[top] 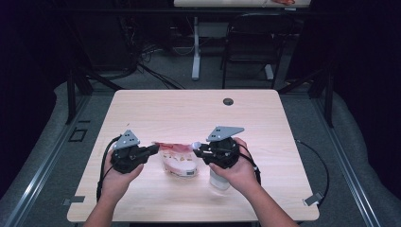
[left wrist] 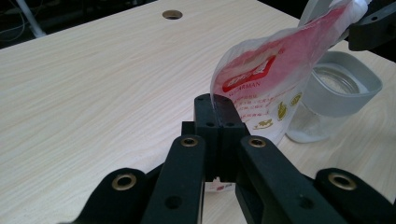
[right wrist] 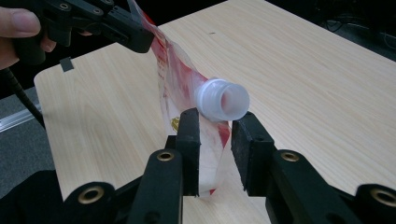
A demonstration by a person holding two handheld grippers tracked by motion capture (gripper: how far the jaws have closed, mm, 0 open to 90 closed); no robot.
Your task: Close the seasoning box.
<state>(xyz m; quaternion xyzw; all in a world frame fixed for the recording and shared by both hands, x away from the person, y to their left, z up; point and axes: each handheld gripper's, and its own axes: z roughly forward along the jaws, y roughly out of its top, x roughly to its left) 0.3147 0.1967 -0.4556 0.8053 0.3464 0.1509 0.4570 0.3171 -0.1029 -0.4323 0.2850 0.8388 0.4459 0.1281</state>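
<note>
The left gripper (left wrist: 218,109) is clamped on the edge of a red and clear spouted pouch (left wrist: 266,79), its jaws pressed flat together over the film. The right gripper (right wrist: 215,135) is closed part way around the pouch just under its white spout (right wrist: 223,99); whether its pads press the film cannot be told. The pouch is held above the table, between the two grippers, with a clear jar (left wrist: 334,88) standing just beside it. A pale wooden table (top: 189,113) with a round cable hole (top: 228,101) is seen beneath. Beyond it, grey floor, cables and a dark chair (top: 253,42) are seen in a dim room.
</note>
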